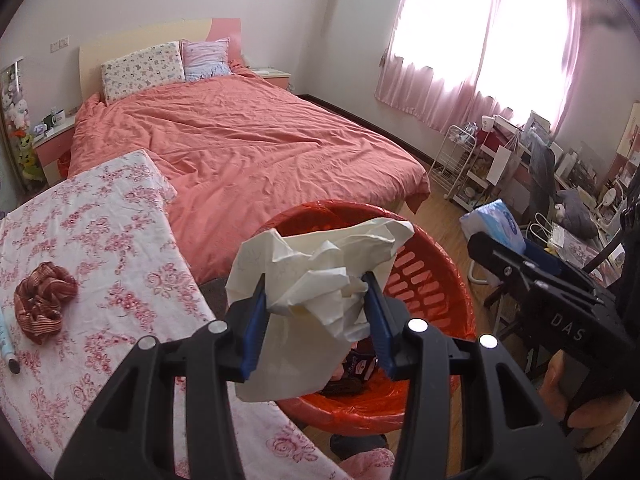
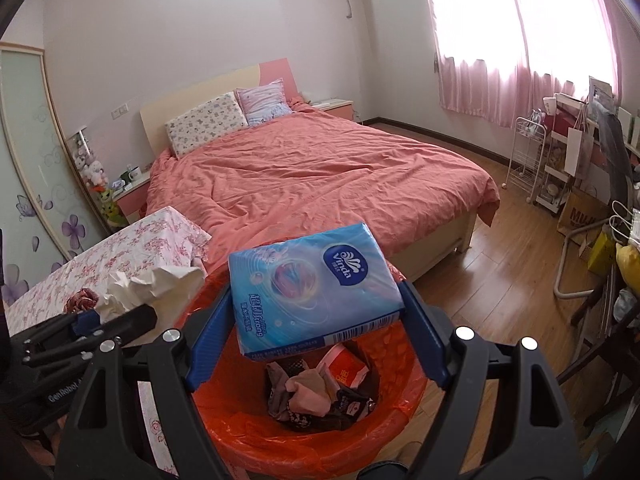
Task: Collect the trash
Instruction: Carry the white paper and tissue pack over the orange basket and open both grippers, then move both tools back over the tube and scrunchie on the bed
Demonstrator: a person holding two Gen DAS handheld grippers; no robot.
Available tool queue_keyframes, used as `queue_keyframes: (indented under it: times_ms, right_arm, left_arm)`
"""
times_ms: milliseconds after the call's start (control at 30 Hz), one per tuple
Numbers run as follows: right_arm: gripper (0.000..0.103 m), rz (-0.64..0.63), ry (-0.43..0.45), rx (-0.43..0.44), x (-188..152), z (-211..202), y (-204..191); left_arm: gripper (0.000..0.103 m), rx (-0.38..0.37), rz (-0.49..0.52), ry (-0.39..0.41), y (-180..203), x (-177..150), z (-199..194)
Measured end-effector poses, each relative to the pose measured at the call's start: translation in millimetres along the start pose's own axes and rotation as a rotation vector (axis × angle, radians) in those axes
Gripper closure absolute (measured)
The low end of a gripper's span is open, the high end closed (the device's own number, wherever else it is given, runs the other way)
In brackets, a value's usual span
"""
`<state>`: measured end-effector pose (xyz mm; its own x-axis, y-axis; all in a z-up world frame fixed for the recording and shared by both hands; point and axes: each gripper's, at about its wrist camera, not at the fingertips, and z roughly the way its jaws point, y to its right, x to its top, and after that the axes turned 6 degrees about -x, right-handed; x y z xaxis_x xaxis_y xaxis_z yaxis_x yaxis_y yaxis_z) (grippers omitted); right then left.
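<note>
My left gripper (image 1: 316, 292) is shut on a crumpled white paper (image 1: 312, 280) and holds it above the near rim of the red trash basket (image 1: 424, 280), which has a red bag liner. My right gripper (image 2: 316, 316) is shut on a blue Vinda tissue pack (image 2: 312, 280) and holds it over the same basket (image 2: 224, 424). Wrappers and cloth scraps (image 2: 316, 396) lie at the basket's bottom. The paper (image 2: 148, 284) and left gripper (image 2: 104, 320) also show at the left in the right wrist view; the tissue pack (image 1: 494, 226) and right gripper show at the right in the left wrist view.
A table with a pink floral cloth (image 1: 100, 240) stands left of the basket, with a red striped scrunchie (image 1: 42, 296) and a pen-like tube (image 1: 8, 344) on it. A bed with a salmon cover (image 1: 248, 148) lies behind. A cluttered desk and white rack (image 1: 460, 160) line the right wall.
</note>
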<state>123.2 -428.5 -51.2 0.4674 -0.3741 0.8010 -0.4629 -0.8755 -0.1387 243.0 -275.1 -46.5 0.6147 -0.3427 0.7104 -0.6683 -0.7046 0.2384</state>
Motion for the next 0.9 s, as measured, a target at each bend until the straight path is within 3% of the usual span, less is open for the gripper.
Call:
queue_keyframes:
  times_ms: [300, 400, 467, 667, 900]
  right_arm:
    - [0.023, 0.05, -0.016, 0.038, 2, 9, 11]
    - [0.018, 0.075, -0.02, 0.071, 1, 10, 14]
    - [0.011, 0.083, -0.017, 0.076, 2, 10, 16]
    - [0.008, 0.069, -0.005, 0.056, 3, 3, 13]
    - [0.007, -0.068, 0.032, -0.013, -6, -7, -20]
  left_arm:
    - [0.058, -0.007, 0.002, -0.026, -3, 4, 22]
    - [0.045, -0.005, 0.0, -0.031, -5, 3, 26]
    - [0.031, 0.021, 0.001, -0.025, -8, 1, 25]
    - [0.025, 0.113, -0.035, -0.036, -33, -8, 17]
    - [0.014, 0.278, -0.088, -0.009, -92, -34, -28]
